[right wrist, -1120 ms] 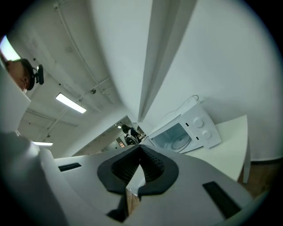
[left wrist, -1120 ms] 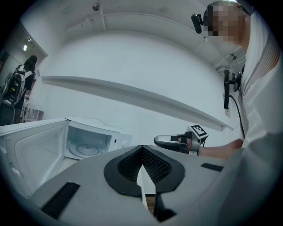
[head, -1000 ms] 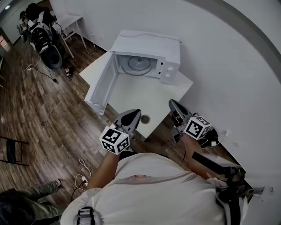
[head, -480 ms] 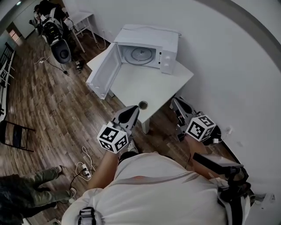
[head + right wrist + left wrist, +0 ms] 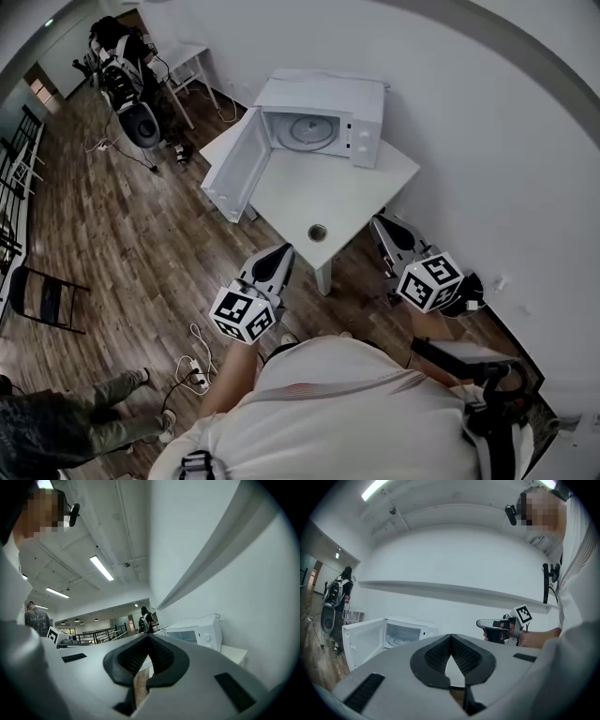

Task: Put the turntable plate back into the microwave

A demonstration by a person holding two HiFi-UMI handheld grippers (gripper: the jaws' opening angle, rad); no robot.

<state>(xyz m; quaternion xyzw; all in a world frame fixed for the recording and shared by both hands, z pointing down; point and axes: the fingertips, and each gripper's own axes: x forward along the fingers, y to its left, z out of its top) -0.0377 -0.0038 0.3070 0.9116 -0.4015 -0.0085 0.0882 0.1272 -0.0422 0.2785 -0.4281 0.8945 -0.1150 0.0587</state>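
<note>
Two tools are hovering just short of the table [image 5: 291, 192]: the left gripper [image 5: 278, 255] and right gripper [image 5: 384, 228] are holding their jaws together, empty; the turntable plate [image 5: 307, 131] is lying inside the open microwave [image 5: 328, 94]

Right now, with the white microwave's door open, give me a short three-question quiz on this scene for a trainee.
1. True or false: the hinged door of the white box-shaped microwave stands open.
2. Where is the round pale turntable plate? A on the wood floor; B inside the microwave; C on the white table.
3. What does the left gripper hold between its dark jaws?
Key: 1 true. 2 B. 3 nothing: its jaws are together and empty, as are those of the right gripper.
</note>
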